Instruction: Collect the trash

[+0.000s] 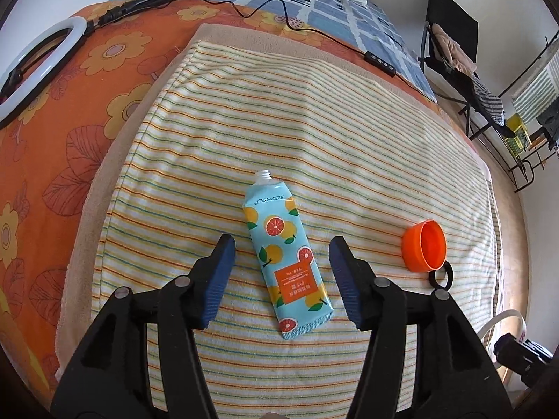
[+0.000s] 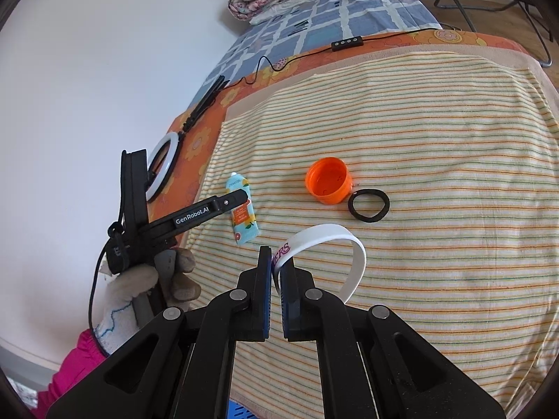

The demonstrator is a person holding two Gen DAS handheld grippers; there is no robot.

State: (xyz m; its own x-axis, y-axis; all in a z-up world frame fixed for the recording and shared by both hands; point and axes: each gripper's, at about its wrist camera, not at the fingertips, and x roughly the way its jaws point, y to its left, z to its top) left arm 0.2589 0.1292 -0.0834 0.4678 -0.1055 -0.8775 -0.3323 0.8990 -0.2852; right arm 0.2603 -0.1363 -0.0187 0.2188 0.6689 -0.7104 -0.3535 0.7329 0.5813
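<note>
Your left hand-held gripper (image 1: 281, 255) is spread wide, and the tube (image 1: 284, 255) lies flat on the striped towel (image 1: 367, 139) between its two fingers, touching neither, with its open neck pointing away from you. To the right of this gripper the orange cap (image 1: 424, 250) lies on its side, and the black ring (image 1: 442, 276) touches it. Your right hand-held gripper (image 2: 276, 265) is pinching the white wristband (image 2: 328, 258) at one end, so the band stands up as a loop above the towel.
</note>
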